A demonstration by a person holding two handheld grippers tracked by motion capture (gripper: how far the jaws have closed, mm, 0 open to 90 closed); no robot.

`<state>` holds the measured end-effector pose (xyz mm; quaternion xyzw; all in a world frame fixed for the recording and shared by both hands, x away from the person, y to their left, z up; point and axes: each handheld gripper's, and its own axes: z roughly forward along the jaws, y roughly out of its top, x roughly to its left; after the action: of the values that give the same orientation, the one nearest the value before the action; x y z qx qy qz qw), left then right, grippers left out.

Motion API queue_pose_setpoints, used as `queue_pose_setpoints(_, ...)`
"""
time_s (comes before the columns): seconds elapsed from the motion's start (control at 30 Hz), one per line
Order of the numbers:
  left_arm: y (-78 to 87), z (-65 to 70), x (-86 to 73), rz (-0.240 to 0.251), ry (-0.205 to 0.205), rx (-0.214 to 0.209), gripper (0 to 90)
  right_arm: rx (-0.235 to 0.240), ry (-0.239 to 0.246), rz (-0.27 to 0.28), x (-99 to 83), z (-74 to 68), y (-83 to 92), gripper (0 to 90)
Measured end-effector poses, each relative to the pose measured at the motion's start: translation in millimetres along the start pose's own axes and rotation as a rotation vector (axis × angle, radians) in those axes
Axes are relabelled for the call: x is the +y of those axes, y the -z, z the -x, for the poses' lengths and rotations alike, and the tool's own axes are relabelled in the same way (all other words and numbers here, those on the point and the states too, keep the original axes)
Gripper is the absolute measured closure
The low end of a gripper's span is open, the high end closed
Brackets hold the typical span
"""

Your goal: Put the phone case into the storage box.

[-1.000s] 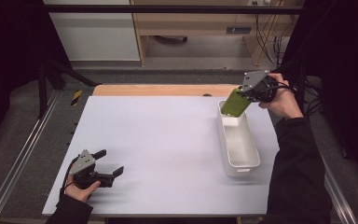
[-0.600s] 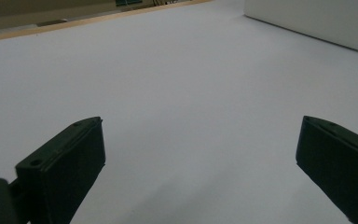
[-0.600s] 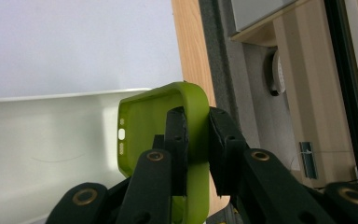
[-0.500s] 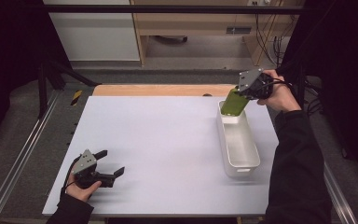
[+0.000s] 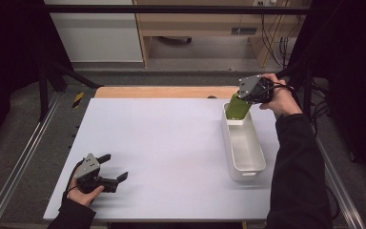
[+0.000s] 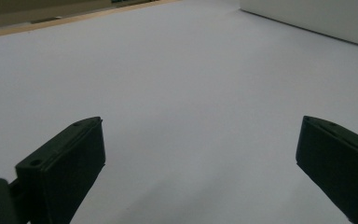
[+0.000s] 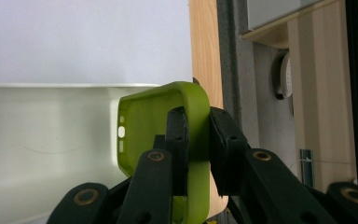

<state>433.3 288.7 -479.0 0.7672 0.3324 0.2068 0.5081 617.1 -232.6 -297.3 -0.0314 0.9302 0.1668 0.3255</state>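
A green phone case (image 5: 238, 107) hangs over the far end of a long white bin (image 5: 243, 143) at the table's right side. My right gripper (image 5: 246, 100) is shut on it, and in the right gripper view its two black jaws pinch the green phone case's (image 7: 193, 116) side wall above the white bin (image 7: 42, 135). My left gripper (image 5: 116, 168) lies low on the white table top (image 5: 171, 143) near the front left corner, held by a hand. In the left gripper view the left gripper (image 6: 200, 149) has its jaws wide apart with bare table between them.
A wooden strip (image 5: 162, 91) borders the table's far edge. Metal rails (image 5: 19, 167) run along both sides. Beyond the table stand a white cabinet (image 5: 95, 33) and a wooden shelf unit (image 5: 205, 24). The bin's side wall (image 6: 317, 21) lies far ahead of the left gripper.
The right gripper with the green case has drifted slightly left and lower toward the bin's far end. The left gripper has stayed in place.
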Motion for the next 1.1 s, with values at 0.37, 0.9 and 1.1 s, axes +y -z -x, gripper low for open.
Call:
queue_pose_setpoints(0.37, 1.7, 0.7, 0.6, 0.011, -0.002, -0.007, 1.0, 0.046, 0.018, -0.039, -1.0, 4.4, -13.7, 78.6)
queue_pose_setpoints(0.9, 1.5, 0.4, 0.4, 0.008, -0.002, -0.011, 1.0, 0.084, 0.024, -0.062, -1.9, 8.1, -37.9, 78.6)
queue_pose_setpoints(1.1, 1.5, 0.2, 0.3, 0.007, -0.003, -0.011, 1.0, 0.076, 0.016, -0.086, -3.6, 9.5, -41.1, 78.5)
